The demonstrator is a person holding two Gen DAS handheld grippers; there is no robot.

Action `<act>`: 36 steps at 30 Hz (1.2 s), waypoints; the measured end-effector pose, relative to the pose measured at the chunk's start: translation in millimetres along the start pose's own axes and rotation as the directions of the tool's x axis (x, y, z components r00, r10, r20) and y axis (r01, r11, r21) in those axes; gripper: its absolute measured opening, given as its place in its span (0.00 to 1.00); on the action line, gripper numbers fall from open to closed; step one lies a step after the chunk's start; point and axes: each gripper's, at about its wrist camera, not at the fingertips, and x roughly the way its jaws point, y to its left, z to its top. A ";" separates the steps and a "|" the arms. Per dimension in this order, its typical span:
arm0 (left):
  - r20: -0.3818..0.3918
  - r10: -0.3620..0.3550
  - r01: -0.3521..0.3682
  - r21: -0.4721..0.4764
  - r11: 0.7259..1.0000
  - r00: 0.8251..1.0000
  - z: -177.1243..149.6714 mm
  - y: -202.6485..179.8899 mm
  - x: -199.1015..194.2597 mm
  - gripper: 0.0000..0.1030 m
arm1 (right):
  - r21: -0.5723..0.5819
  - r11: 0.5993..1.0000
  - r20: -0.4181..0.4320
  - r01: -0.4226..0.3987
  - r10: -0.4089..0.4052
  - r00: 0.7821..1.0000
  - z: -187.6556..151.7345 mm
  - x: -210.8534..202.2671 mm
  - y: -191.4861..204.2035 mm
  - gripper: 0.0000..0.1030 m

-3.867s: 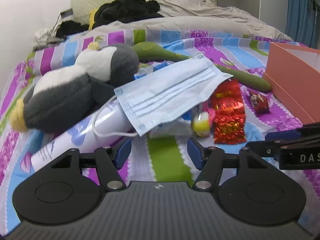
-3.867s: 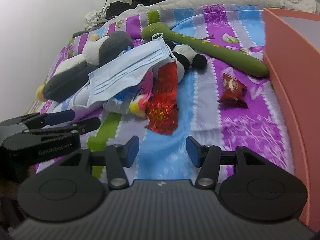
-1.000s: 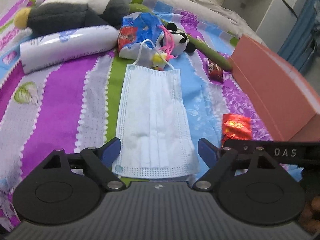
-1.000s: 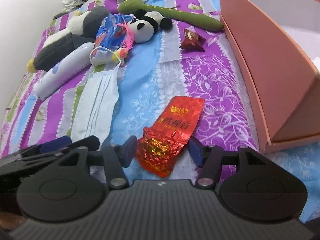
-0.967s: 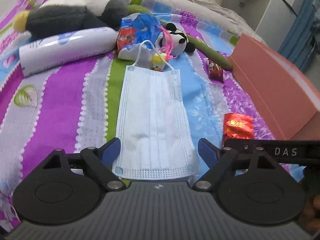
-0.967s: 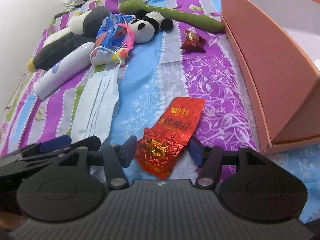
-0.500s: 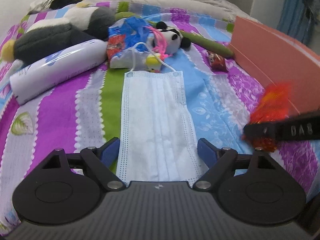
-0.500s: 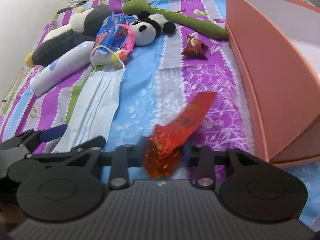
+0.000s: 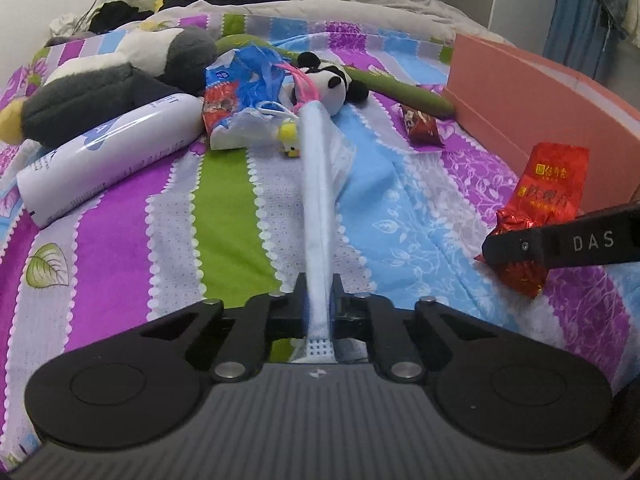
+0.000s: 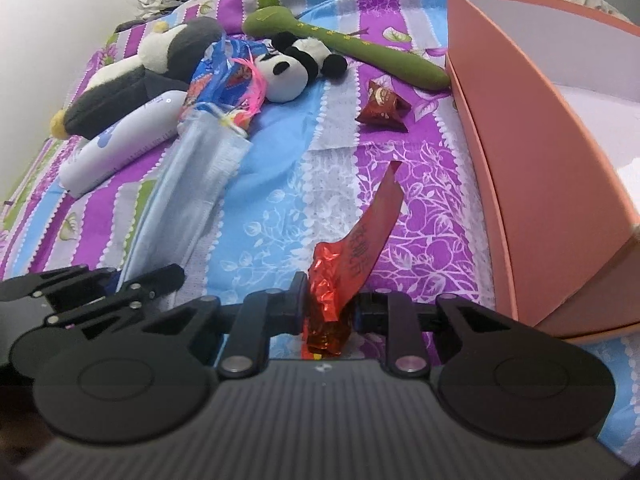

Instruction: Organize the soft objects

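The left gripper (image 9: 319,286) is closing its jaws on the near end of the pale blue face mask (image 9: 316,184), which is squeezed between them into a narrow strip; the far end of the mask lies on the striped bedsheet (image 9: 120,248) and reaches the pile of things; the right gripper (image 10: 331,300) is clamped on the crumpled lower end of the red foil tea packet (image 10: 362,248), and the packet stands up from the sheet, tilted toward the pink box (image 10: 532,184); so, as I judge it, two things are picked and none is put away yet; the part of the box inside that shows in the right wrist view looks empty, though not all of it is visible

Much is left on the bed: the grey and white plush penguin (image 9: 120,76), the small panda plush (image 10: 292,68), the long green plush (image 10: 360,50), the white tube (image 9: 108,156), the blue plastic bag (image 9: 240,80) and a small dark red snack packet (image 10: 382,108); the next step is probably to carry the mask and the tea packet to the box, which stands just beside the right gripper
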 end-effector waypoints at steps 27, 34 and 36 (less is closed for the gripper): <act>0.091 -0.059 0.074 -0.162 0.984 0.994 27.5 -4.6 -120.8 0.08 | -0.068 0.998 0.111 0.003 0.004 0.994 2.4 -103.3 25.9 0.24; 0.097 -0.073 0.090 -0.175 0.980 0.993 33.1 -7.3 -141.6 0.08 | -0.083 0.997 0.143 0.002 0.010 0.990 7.3 -124.8 33.7 0.24; 0.101 -0.084 0.100 -0.176 0.979 0.991 35.7 -9.4 -145.4 0.08 | -0.083 0.997 0.149 0.001 0.012 0.989 9.3 -128.7 34.7 0.24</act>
